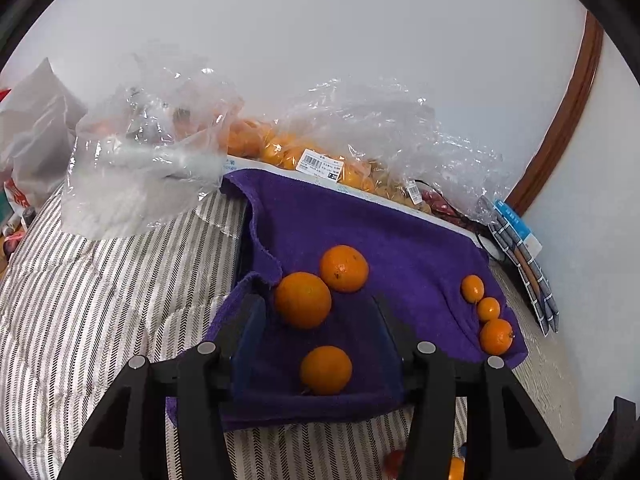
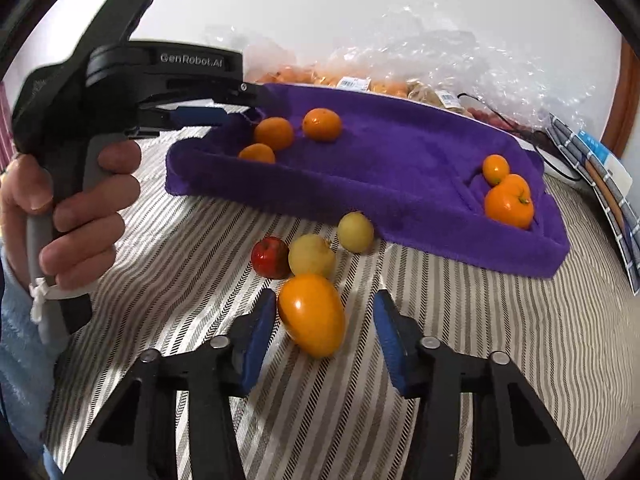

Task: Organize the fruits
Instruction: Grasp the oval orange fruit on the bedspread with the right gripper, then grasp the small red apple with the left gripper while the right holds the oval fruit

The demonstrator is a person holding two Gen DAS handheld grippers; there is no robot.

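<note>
my right gripper (image 2: 324, 322) brackets a glossy, egg-shaped orange fruit (image 2: 312, 314) on the ribbed striped cloth (image 2: 460, 300), blue pads not gripping. my left gripper (image 1: 316, 320) hangs open above three round, dimpled oranges (image 1: 303, 300) on the plush purple towel (image 1: 400, 240).
</note>
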